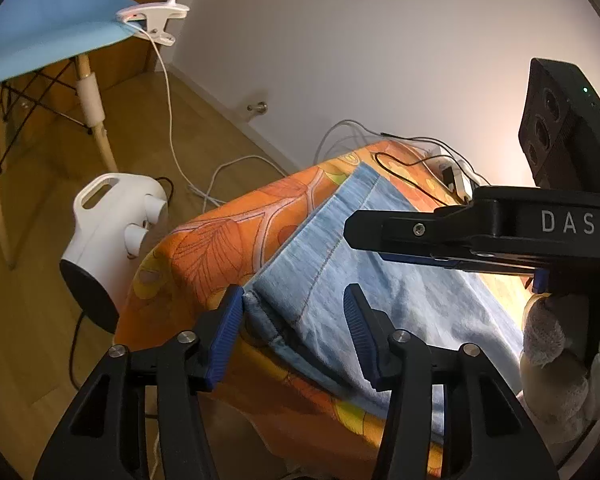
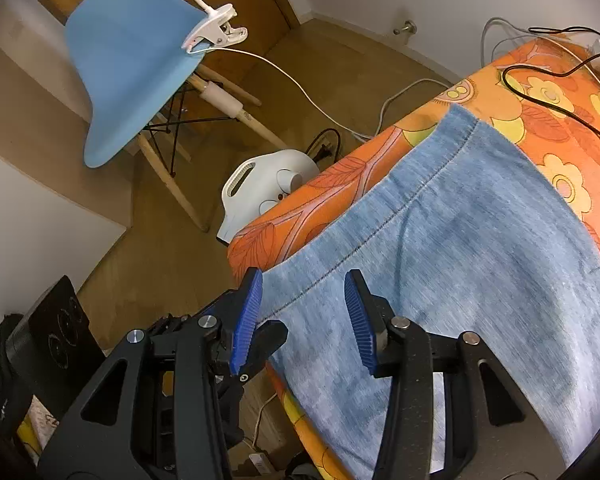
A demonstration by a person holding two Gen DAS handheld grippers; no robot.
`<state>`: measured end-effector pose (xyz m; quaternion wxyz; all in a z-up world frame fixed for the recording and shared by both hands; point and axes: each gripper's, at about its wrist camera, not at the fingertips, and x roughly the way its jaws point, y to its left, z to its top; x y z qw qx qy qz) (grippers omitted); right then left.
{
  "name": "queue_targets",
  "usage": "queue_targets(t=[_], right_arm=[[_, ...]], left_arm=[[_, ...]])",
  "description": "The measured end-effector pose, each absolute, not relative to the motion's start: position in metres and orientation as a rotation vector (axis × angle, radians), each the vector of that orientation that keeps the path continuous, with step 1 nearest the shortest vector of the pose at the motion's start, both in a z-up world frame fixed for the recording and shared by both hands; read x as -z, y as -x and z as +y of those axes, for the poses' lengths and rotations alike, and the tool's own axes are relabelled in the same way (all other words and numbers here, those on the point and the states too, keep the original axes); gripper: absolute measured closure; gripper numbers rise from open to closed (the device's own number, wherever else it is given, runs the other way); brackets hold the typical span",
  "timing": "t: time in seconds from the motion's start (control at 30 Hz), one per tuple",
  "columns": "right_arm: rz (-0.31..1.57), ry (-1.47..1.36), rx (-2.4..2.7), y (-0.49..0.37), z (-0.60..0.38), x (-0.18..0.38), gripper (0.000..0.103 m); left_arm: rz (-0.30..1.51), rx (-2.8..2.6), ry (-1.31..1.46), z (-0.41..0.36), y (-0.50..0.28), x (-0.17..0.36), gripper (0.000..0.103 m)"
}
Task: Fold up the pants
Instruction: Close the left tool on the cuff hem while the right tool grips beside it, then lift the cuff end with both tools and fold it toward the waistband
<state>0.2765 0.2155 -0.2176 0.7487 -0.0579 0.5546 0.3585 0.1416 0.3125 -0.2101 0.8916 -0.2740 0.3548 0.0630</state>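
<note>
Crowding the bench's far end: black and white cables trailing over the floral cloth.

Pants, soft pale-blue denim with a dark stitched seam, lie flat on the orange leaf-print cloth covering the bench. Left gripper: jaws released, straddling the hem corner. Right gripper: jaws released above the denim. White fan heater, blue shell chair and clip lamp stand on the wood floor.
</note>
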Motion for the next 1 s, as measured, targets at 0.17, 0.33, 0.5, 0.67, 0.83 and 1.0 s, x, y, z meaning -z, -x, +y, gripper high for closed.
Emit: queue_targets(t=[0.17, 0.33, 0.5, 0.67, 0.83, 1.0], right_arm=[[1.258, 0.115, -0.751, -0.286, 0.221, 0.226, 0.059], [1.313, 0.096, -0.711, -0.298, 0.230, 0.237, 0.058], [1.349, 0.096, -0.677, -0.305, 0.239, 0.245, 0.048], [1.376, 0.150, -0.637, -0.304, 0.244, 0.253, 0.080], [1.371, 0.131, -0.622, -0.306, 0.237, 0.255, 0.094], [1.369, 0.114, -0.627, -0.307, 0.233, 0.255, 0.094]], left_arm=[[0.695, -0.134, 0.573, 0.311, -0.141, 0.210, 0.091], [0.661, -0.094, 0.468, 0.295, -0.138, 0.200, 0.092], [0.653, -0.073, 0.435, 0.291, -0.135, 0.197, 0.092], [0.661, -0.062, 0.414, 0.287, -0.132, 0.197, 0.092], [0.664, -0.124, 0.420, 0.291, -0.129, 0.201, 0.078], [0.690, -0.132, 0.436, 0.295, -0.137, 0.209, 0.073]])
